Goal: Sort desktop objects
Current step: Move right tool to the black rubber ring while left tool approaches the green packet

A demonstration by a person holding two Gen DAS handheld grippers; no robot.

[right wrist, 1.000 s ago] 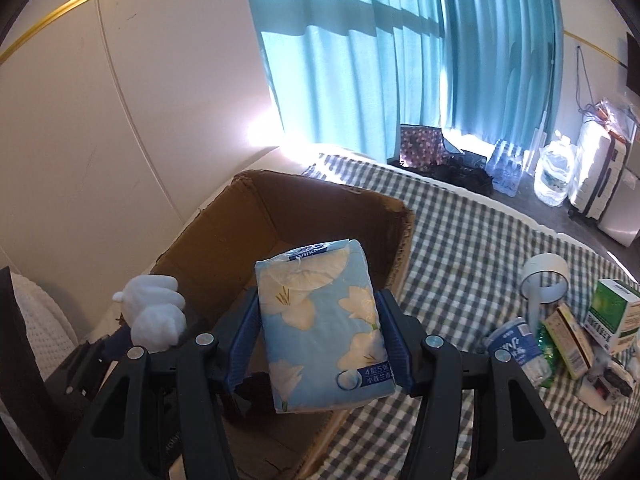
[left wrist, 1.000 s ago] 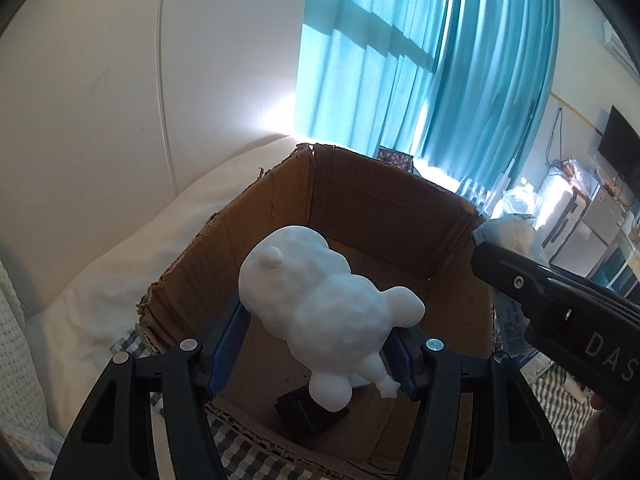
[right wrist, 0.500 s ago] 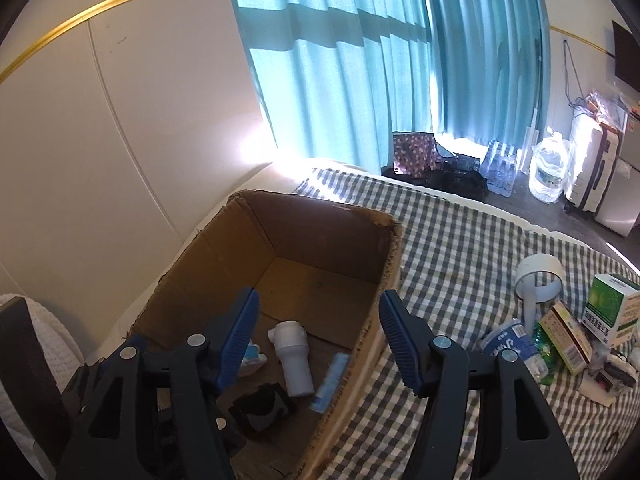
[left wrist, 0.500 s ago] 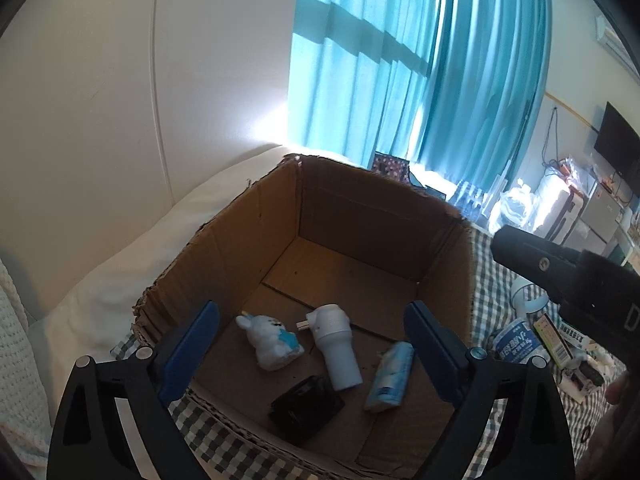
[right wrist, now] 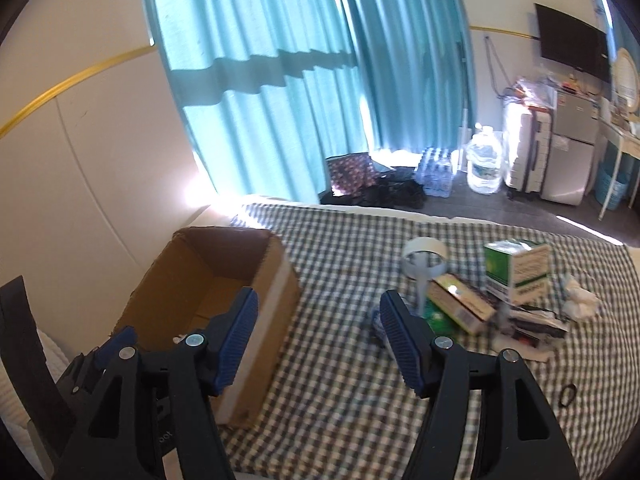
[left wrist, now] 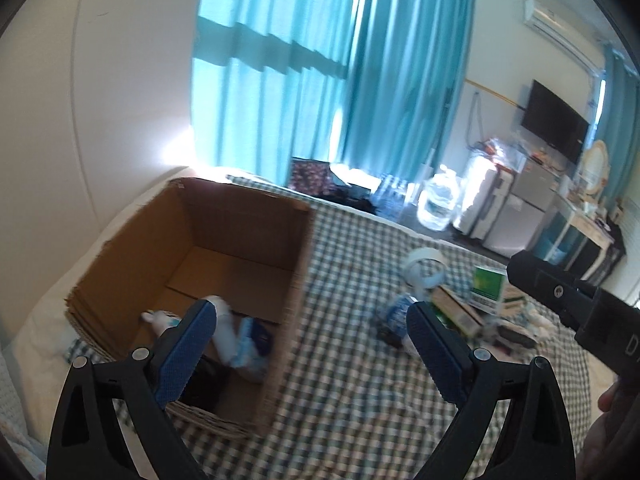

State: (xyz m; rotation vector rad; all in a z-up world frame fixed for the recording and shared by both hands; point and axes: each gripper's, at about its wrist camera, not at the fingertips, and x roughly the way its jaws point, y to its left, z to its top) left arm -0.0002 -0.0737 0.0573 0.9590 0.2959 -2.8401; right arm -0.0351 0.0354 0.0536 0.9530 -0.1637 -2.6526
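Cardboard box [left wrist: 240, 240] on checked bedspread [left wrist: 352, 380], holding dropped items; left hand-held gripper [left wrist: 312, 344] wide and empty; right hand-held gripper [right wrist: 320, 336] empty, jaws opening; remaining clutter [right wrist: 480, 292] beside.

Bedroom in a home. I'm over a bed with a checked cover [right wrist: 360, 240]. Teal curtains [right wrist: 280, 80], wall TV [right wrist: 572, 40], small fridge [right wrist: 572, 140], suitcase [right wrist: 528, 152], wall AC unit [left wrist: 556, 24], big water jug [right wrist: 485, 164] on the floor.
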